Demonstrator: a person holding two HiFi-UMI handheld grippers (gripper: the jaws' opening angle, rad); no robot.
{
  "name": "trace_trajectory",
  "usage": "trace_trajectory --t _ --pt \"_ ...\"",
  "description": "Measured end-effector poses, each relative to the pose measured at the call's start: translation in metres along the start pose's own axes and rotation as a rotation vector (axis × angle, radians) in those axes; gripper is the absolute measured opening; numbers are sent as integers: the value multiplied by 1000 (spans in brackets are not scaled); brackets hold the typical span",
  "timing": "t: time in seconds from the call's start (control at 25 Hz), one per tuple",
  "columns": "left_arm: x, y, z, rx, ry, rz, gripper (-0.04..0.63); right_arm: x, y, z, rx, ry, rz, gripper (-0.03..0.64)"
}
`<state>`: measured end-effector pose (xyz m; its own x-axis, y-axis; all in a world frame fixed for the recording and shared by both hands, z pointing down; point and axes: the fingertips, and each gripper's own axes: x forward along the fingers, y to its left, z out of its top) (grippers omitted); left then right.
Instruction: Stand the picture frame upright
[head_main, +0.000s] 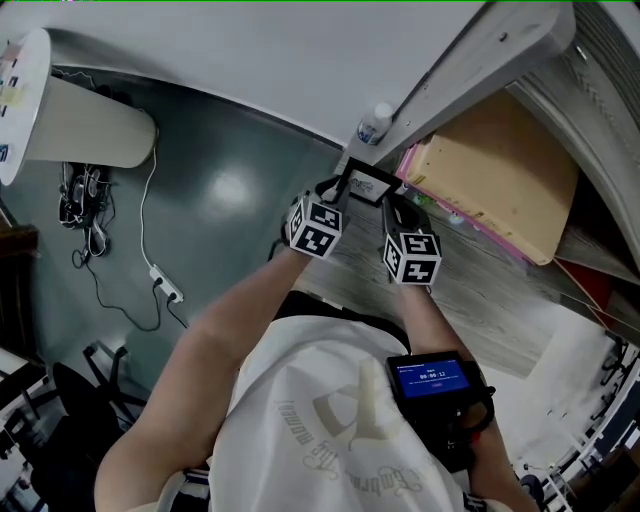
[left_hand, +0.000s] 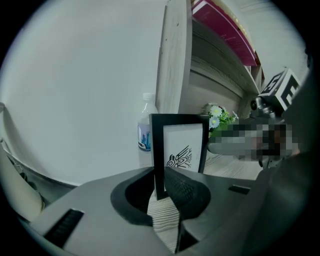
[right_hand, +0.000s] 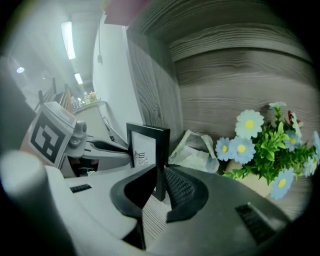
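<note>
Your left gripper (left_hand: 162, 189) was pinched narrow on the left edge of the black picture frame (left_hand: 181, 145), and your right gripper (right_hand: 161, 189) clamped the right edge the same way (both pairs of pads pressed on the border). The frame stood upright on the wood-grain desktop (left_hand: 165, 217), its line drawing facing you. Just behind it stood a water bottle (left_hand: 146, 131), with blue-and-white artificial flowers (right_hand: 265, 145) further right, before the wooden back panel (right_hand: 225, 75)

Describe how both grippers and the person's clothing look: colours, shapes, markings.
The left gripper and right gripper match: pale grey bodies, black curved jaws with ribbed pads, each carrying a white cube with black square markers. The person wears a white printed T-shirt and a black blue-screened device.
</note>
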<state>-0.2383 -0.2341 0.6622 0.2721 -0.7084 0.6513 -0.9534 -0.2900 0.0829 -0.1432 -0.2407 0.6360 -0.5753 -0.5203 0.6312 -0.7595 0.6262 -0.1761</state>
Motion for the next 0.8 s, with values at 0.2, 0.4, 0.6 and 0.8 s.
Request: trace_trajectory --t 0.2,0.4,0.6,0.8 --pt "3 3 1 20 5 18 77 1 0 1 6 -4 4 52" --pt "5 0 3 24 9 27 75 2 -4 0 19 -3 4 52" --pt "7 1 3 7 13 29 77 2 -5 0 21 -5 22 52" --pt "9 -1 3 -11 25 23 97 -2 -11 -1 37 -11 19 54"
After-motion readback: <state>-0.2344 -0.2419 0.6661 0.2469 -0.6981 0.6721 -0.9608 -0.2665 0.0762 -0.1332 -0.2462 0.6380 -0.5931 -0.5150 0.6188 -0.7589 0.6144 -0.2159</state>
